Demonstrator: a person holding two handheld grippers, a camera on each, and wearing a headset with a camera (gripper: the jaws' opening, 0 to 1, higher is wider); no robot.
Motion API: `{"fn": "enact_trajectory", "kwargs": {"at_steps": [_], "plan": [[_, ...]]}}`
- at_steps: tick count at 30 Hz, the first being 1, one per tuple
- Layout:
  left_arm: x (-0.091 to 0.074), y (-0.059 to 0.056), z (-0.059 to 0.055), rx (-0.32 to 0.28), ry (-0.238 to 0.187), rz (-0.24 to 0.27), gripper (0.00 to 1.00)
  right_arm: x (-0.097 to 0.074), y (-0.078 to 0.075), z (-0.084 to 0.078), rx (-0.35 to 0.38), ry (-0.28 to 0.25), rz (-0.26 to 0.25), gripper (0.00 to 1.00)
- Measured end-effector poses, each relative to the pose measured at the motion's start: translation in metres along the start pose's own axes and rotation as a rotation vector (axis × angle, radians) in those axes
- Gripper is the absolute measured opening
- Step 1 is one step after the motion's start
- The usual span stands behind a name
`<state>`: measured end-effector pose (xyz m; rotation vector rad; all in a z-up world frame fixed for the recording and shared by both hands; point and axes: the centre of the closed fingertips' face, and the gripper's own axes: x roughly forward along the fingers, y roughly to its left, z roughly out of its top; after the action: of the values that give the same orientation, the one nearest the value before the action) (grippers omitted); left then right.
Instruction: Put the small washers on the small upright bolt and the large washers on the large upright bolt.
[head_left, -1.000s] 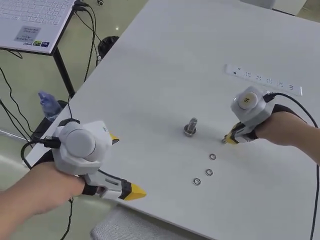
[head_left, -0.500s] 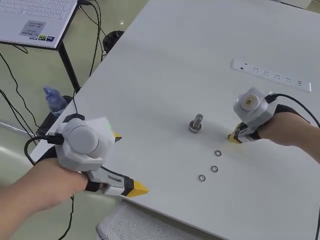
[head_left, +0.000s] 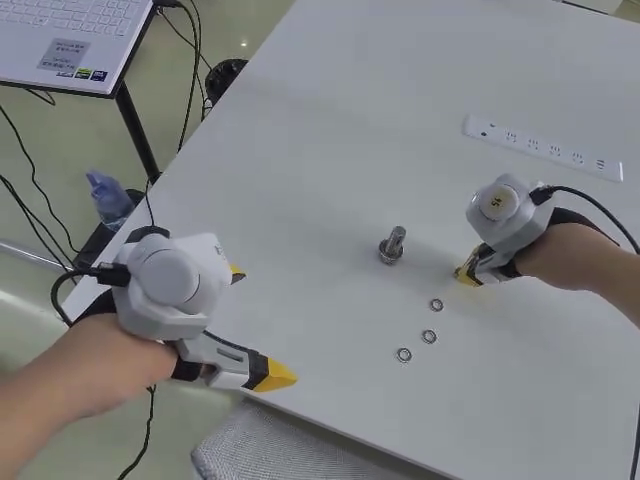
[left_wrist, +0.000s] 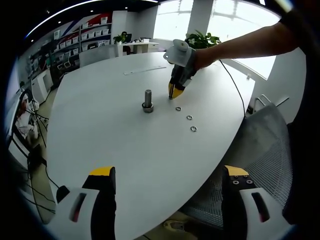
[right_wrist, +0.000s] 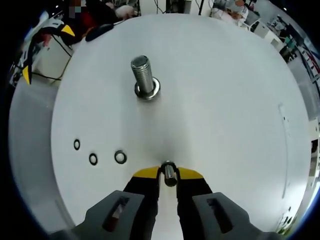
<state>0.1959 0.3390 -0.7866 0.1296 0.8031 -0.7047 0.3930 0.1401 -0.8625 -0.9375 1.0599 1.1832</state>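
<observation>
The large bolt (head_left: 392, 245) stands upright mid-table with a washer round its base (right_wrist: 148, 90). Three small washers (head_left: 436, 305) (head_left: 429, 336) (head_left: 403, 354) lie in a row on the white table (head_left: 330, 130), to the bolt's right and nearer me. My right gripper (head_left: 465, 273) is down at the table right of the large bolt, shut on the small bolt (right_wrist: 169, 173), whose top shows between the yellow tips. My left gripper (head_left: 255, 325) hovers open at the table's near left edge, with nothing between its jaws (left_wrist: 169, 172). From there the large bolt (left_wrist: 148, 101) and the right gripper (left_wrist: 175, 90) lie ahead.
A white power strip (head_left: 540, 148) lies at the far right of the table. Off the table's left edge are a laptop (head_left: 60, 40) on a stand, cables, and a blue bottle (head_left: 105, 197) on the floor. A grey mesh chair (head_left: 260, 450) sits under the near edge.
The head camera has shifted a little, so the whole scene sits slightly right. The right gripper stays at the small bolt and the left gripper holds its place, open.
</observation>
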Motion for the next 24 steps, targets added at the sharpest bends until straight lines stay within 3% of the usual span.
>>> {"fn": "enact_trajectory", "kwargs": {"at_steps": [10, 14, 24], "plan": [[-0.0021, 0.0012, -0.0007, 0.002, 0.003, 0.002, 0.87, 0.0012, 0.0002, 0.0009, -0.008, 0.001, -0.009, 0.14], [-0.0029, 0.0029, -0.0019, 0.005, 0.007, 0.007, 0.87, 0.0005, 0.0012, 0.0022, -0.005, -0.013, -0.010, 0.21], [-0.0053, 0.0001, 0.0014, 0.019, -0.014, 0.014, 0.88, -0.0072, 0.0035, 0.0044, -0.015, -0.020, -0.002, 0.27]]}}
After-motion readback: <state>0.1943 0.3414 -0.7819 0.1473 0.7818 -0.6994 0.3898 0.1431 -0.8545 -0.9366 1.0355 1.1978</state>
